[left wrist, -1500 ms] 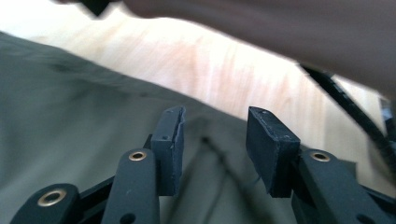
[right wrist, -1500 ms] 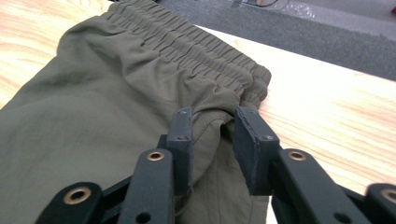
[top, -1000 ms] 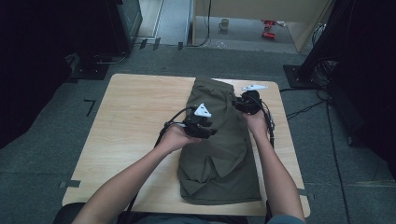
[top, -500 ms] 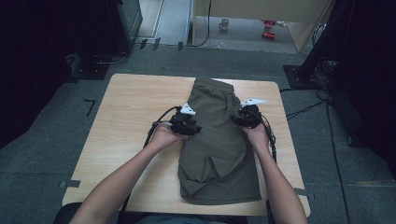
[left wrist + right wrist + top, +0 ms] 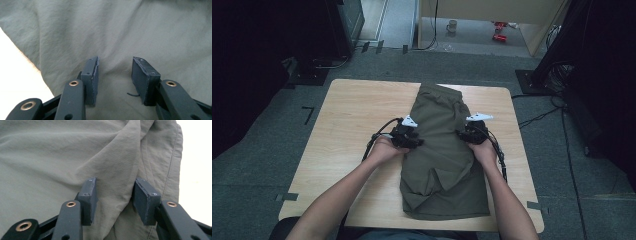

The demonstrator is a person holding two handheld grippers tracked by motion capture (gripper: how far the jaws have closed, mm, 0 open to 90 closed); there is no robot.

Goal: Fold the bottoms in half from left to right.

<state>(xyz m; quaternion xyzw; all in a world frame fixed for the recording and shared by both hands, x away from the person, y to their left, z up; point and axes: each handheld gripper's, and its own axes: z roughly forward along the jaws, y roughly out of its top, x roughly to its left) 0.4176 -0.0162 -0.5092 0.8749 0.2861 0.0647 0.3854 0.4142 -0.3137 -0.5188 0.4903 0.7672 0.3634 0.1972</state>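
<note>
On the tabletop (image 5: 352, 130), olive shorts (image 5: 442, 165) lie folded lengthwise; left hand-held gripper (image 5: 408, 136) at 9 o'clock, right hand-held gripper (image 5: 472, 132) at 3 o'clock, both part-open, pressing cloth, gripping nothing.

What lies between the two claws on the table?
A stretch of the olive shorts alone, seen in the high view, between the left claw and the right claw.

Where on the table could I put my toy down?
The bare wood left of the olive shorts, past the left gripper, is the widest free patch of table. Right of the shorts, past the right gripper, it's narrow.
</note>
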